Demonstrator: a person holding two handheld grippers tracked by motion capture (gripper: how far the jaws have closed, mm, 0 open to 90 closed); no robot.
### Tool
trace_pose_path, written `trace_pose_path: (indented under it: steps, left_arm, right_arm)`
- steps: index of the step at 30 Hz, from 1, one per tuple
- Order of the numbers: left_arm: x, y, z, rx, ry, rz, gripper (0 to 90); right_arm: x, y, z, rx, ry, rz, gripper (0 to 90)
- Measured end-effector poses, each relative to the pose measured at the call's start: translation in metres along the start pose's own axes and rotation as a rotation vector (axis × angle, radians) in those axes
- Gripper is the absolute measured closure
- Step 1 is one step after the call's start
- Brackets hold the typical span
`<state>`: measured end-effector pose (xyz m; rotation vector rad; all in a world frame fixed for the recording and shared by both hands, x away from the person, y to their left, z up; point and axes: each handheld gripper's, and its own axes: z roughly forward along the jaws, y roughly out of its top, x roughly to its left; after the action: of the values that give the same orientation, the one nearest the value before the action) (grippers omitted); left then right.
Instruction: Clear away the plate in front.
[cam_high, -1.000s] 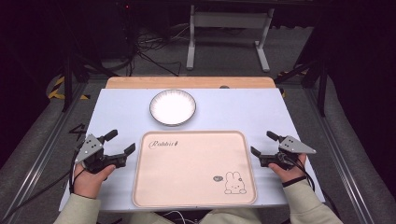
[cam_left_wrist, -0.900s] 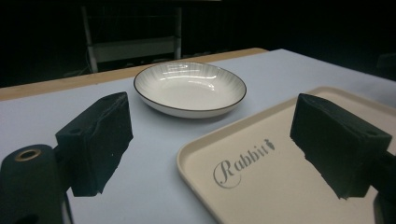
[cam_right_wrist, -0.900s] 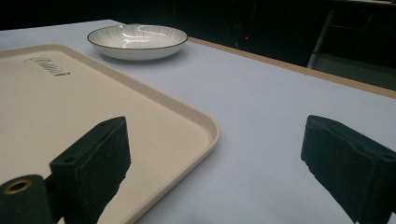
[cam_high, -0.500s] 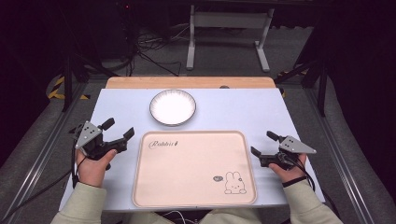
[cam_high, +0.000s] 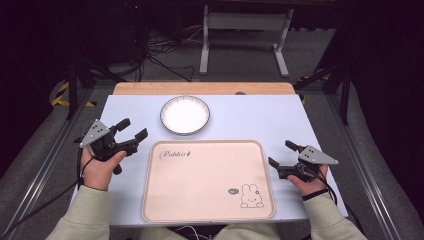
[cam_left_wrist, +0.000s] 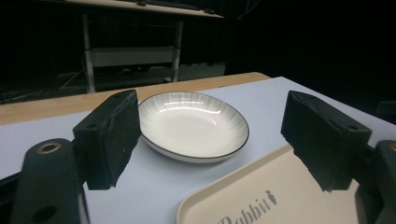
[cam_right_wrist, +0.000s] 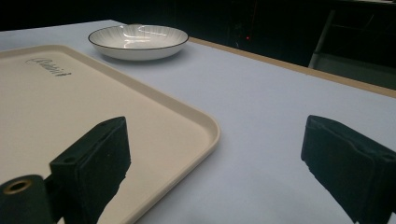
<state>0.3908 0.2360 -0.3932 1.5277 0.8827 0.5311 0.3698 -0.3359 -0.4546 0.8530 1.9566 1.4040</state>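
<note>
Dark room; grey floor (cam_high: 240, 65), cables (cam_high: 150, 52), metal stand (cam_high: 245, 22) beyond table (cam_high: 260, 115), maybe bench.

The cream tray (cam_high: 207, 200) carries the one readable word — "Rabbit" in dark cursive script, set in the tray's far left corner, the corner nearest the white bowl (cam_high: 185, 114), with a small carrot-like mark right after it. In the tray's near right corner sits a drawn rabbit beside a small dark speech bubble — its contents too small to read
</note>
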Motion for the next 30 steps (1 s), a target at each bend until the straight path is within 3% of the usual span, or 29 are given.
trace_pose_path:
  steps: [1, 3, 6, 9, 14, 22, 24, 26, 30]
  left_arm:
    - [0.000, 0.000, 0.000, 0.000, 0.000, 0.000, 21.3]
    - [0.000, 0.012, 0.004, 0.017, 0.001, 0.040, 21.3]
    - [0.002, 0.018, 0.008, 0.031, -0.002, 0.052, 21.3]
    - [0.005, 0.023, 0.014, 0.021, -0.041, 0.083, 19.9]
    - [0.010, 0.030, 0.021, 0.039, -0.049, 0.088, 17.5]
    - [0.023, 0.042, 0.042, 0.062, -0.038, 0.043, 11.1]
    - [0.028, 0.041, 0.049, 0.037, -0.074, -0.019, 9.0]
    - [0.030, 0.042, 0.053, 0.025, -0.073, -0.057, 8.6]
    - [0.030, 0.046, 0.063, 0.043, -0.035, -0.036, 8.9]
  right_arm:
    - [0.000, 0.000, 0.000, 0.000, 0.000, 0.000, 8.2]
    - [0.000, 0.000, 0.000, 0.000, 0.003, 0.001, 8.2]
    - [0.000, 0.000, 0.000, -0.001, 0.007, 0.002, 7.9]
    - [-0.001, 0.000, 0.000, -0.003, 0.009, 0.000, 7.4]
    - [-0.001, 0.000, 0.000, 0.000, 0.010, 0.002, 7.3]
    - [-0.001, 0.000, 0.000, -0.001, 0.015, 0.006, 6.2]
    - [-0.001, 0.000, 0.000, 0.004, 0.015, 0.006, 6.2]
    - [-0.001, 0.000, 0.001, 0.007, 0.018, 0.002, 6.2]
    - [0.000, 0.000, 0.001, 0.011, 0.019, -0.006, 6.2]
